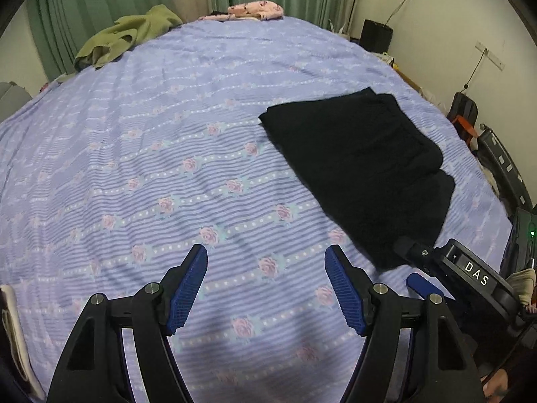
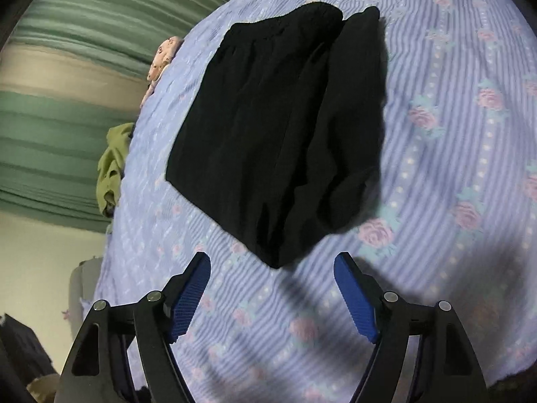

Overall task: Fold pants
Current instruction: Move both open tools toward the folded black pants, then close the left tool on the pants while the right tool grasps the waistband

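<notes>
The black pants (image 1: 362, 168) lie folded in a compact stack on the lilac flowered bedsheet (image 1: 167, 168), to the right of my left gripper. My left gripper (image 1: 265, 262) is open and empty above bare sheet. The right gripper's body (image 1: 470, 275) shows at the pants' near corner in the left wrist view. In the right wrist view the folded pants (image 2: 278, 127) lie just ahead of my right gripper (image 2: 272, 268), which is open and empty, its fingertips close to the pants' near corner, not touching.
A green garment (image 1: 127, 37) and a pink patterned cloth (image 1: 255, 10) lie at the bed's far edge below green curtains (image 1: 100, 0). A black speaker (image 1: 376, 35) and dark gear (image 1: 503, 168) stand past the bed's right edge.
</notes>
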The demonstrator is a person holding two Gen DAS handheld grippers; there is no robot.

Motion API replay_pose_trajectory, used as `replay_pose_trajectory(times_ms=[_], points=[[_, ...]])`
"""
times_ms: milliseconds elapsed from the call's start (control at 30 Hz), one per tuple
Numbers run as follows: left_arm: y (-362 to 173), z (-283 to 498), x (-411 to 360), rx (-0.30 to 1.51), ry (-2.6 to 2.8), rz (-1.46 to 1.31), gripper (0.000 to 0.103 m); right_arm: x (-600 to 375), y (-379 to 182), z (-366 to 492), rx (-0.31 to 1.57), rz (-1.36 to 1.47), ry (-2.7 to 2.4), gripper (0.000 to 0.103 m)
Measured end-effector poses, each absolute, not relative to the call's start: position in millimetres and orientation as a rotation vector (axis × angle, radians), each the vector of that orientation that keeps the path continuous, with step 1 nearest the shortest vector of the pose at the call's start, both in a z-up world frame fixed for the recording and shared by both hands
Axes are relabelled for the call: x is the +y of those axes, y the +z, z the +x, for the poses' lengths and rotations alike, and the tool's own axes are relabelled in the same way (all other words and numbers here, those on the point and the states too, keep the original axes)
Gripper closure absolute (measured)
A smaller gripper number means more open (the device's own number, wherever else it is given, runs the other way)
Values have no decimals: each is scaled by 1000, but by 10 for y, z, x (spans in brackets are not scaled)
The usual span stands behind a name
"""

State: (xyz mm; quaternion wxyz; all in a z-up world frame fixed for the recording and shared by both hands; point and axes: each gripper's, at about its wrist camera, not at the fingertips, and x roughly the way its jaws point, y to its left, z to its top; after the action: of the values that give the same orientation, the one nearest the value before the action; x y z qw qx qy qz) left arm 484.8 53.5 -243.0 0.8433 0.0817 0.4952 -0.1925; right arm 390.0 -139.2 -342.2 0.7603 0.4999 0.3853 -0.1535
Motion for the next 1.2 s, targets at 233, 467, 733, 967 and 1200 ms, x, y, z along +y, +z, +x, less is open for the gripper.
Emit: replay_pose_trajectory(times_ms=[233, 467, 733, 967, 1200], points=[[-2659, 5204, 459, 1064, -470, 127, 31, -1383, -3609, 4024, 795, 1158, -359, 17], [-2866, 5826, 295, 1116, -609, -17, 31, -1437, -3598, 4267, 740, 1154, -389, 17], [-3193, 6641, 40, 1211, -650, -263, 31, -1467, -3625, 4270, 820, 1080, -478, 47], [-3473, 6942, -173, 1237, -655, -331, 32, -1474, -3617, 4320, 857, 1024, -481, 50], [-3428, 7027, -377, 1251, -698, -383, 65, -1543, -3635, 4352, 868, 1011, -476, 50]])
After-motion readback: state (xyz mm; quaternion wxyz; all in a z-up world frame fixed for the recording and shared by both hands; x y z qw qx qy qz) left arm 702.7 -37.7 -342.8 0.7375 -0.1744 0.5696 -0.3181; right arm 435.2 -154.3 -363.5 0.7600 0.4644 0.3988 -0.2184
